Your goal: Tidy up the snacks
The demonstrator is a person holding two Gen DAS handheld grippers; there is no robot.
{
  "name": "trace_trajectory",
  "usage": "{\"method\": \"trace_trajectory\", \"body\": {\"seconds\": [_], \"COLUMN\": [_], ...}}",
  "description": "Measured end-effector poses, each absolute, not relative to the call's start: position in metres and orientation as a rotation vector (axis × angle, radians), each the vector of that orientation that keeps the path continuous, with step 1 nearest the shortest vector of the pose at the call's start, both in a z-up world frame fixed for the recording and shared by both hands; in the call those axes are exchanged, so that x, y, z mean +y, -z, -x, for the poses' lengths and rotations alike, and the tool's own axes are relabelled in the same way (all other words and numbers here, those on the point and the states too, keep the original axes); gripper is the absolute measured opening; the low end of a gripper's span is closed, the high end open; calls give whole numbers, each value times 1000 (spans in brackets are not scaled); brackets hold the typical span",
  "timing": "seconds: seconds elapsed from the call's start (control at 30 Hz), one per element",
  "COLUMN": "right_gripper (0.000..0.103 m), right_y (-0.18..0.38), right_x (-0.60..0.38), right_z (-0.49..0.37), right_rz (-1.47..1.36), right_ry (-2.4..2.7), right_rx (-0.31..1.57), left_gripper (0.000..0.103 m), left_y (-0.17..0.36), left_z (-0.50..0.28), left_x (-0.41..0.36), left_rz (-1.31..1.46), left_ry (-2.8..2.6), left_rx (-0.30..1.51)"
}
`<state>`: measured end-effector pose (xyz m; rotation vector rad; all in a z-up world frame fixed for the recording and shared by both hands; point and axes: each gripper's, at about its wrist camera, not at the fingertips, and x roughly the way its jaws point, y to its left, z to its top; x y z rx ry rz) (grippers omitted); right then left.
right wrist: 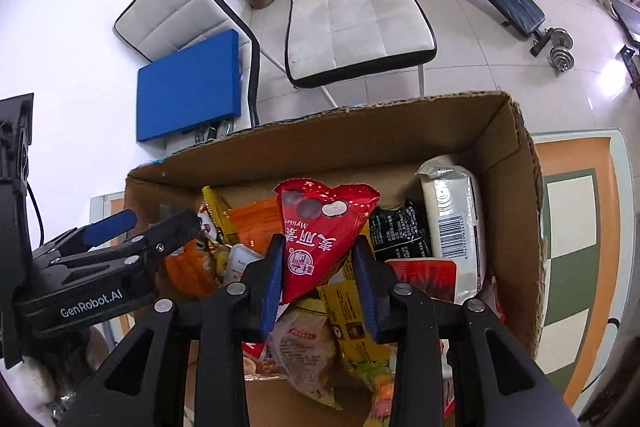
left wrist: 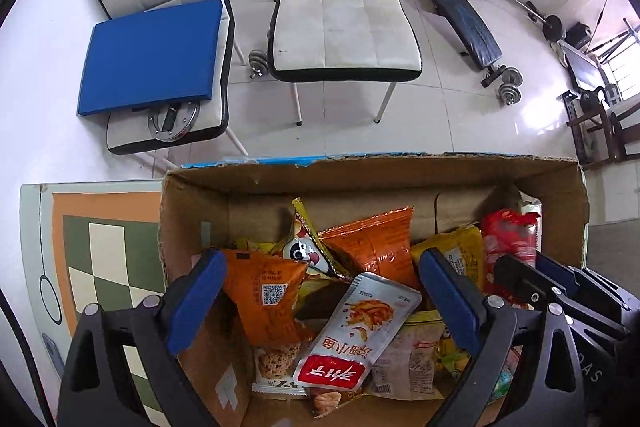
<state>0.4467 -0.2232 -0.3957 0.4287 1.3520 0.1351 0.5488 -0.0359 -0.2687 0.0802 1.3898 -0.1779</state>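
A cardboard box holds many snack packets. My left gripper is open above it, over a silver and red packet and an orange packet. My right gripper is shut on a red cone-shaped snack bag and holds it above the box. The red bag and right gripper show at the right of the left wrist view. The left gripper shows at the left of the right wrist view.
Inside the box lie a white barcoded pack, a black packet and yellow packets. The box stands on a checkered table mat. Beyond stand two white chairs, one with a blue cushion, and gym weights.
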Motion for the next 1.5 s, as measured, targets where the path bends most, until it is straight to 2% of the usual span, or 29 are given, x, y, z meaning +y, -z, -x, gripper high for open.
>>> {"method": "trace_trajectory", "body": {"seconds": [0.2,0.43,0.47,0.53,0.67,0.73,1.1,1.5], "right_gripper": [47,49,52,69,79,92,98,98], "right_y": [400,389,386,381,369,365,348,265], "right_x": [-230,-238,-238,-238,-238,-236,-233,-228], "right_z": [-442,-430,-425,-417,-393,-382,-332,-251], "right_rz": [-442,-431,-413,-384,-325,-305,-297,-243], "right_ry": [-108,-92,-84,-69,-44,-41,-28,-22], "right_rx": [1357,1356,1358,1353,1334,1333,1311,1138], "left_gripper": [99,99,99,99,99,99,99,99], "left_y": [268,255,254,250,244,242,219,131], "left_z": [-545,-530,-526,-514,-490,-478,-436,-349], "left_x": [-34,-32,-31,-29,-28,-28,-16,-11], "left_rz": [-72,-51,-52,-51,-57,-71,-61,-53], "left_ry": [180,184,181,179,186,186,154,148], "left_rx": [1394,1375,1369,1355,1342,1336,1288,1110]}}
